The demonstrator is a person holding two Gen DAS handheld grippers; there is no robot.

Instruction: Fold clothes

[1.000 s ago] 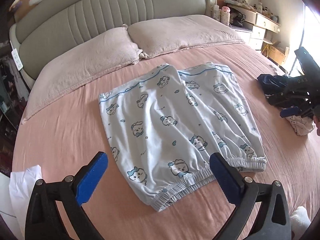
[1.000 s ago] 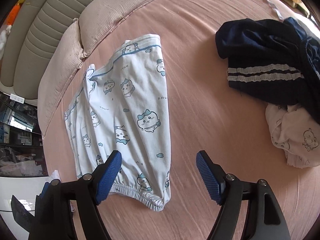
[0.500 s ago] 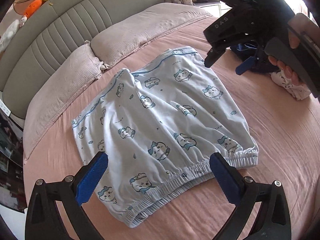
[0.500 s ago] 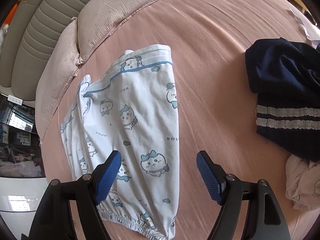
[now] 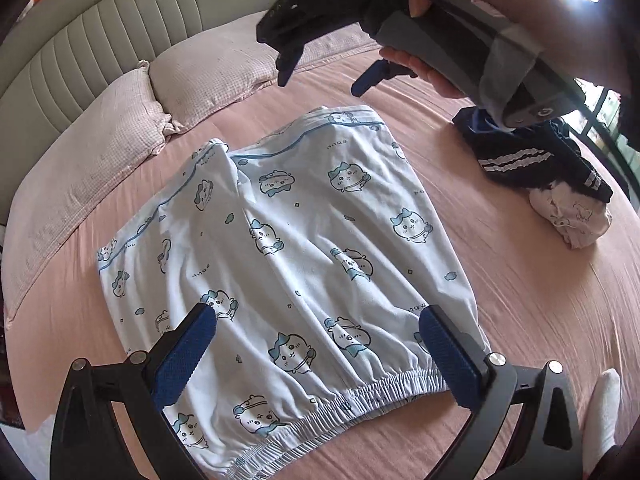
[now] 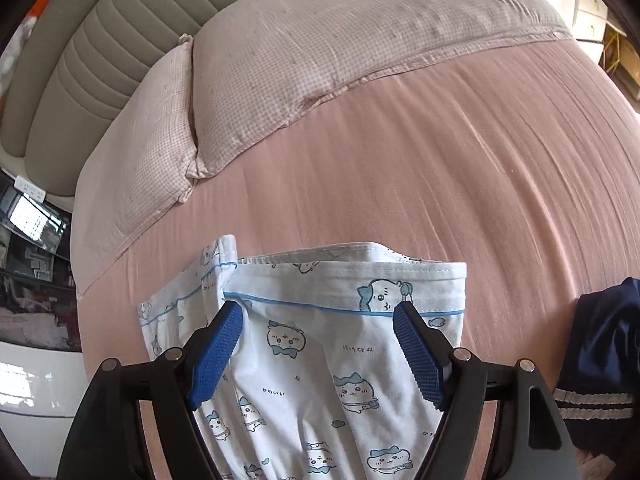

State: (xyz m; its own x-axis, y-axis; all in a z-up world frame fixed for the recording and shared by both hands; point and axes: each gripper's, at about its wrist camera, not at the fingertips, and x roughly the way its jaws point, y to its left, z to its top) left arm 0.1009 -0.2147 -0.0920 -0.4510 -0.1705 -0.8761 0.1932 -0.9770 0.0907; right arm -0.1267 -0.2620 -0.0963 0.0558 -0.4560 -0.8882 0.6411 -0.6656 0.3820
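Left wrist: pink bed [image 5: 520,280], pillows [image 5: 208,68], grey headboard [image 5: 120,20]

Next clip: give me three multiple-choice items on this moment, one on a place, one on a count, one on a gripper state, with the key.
1. Where does the white cartoon-cat print shorts garment lie?
A. on the pink bedsheet
B. on a pillow
C. on the floor

2. How many checked pink pillows lie at the padded grey headboard?
A. one
B. two
C. three

3. How does the right gripper stand?
A. shut on the dark navy striped garment
B. shut on the shorts hem
C. open over the blue-piped hem end of the shorts

Key: 1 A, the sheet shows around the shorts; 2 B, two pillows lie side by side; 3 C, its blue pads stand wide apart, as do the left gripper pads near the elastic waistband.
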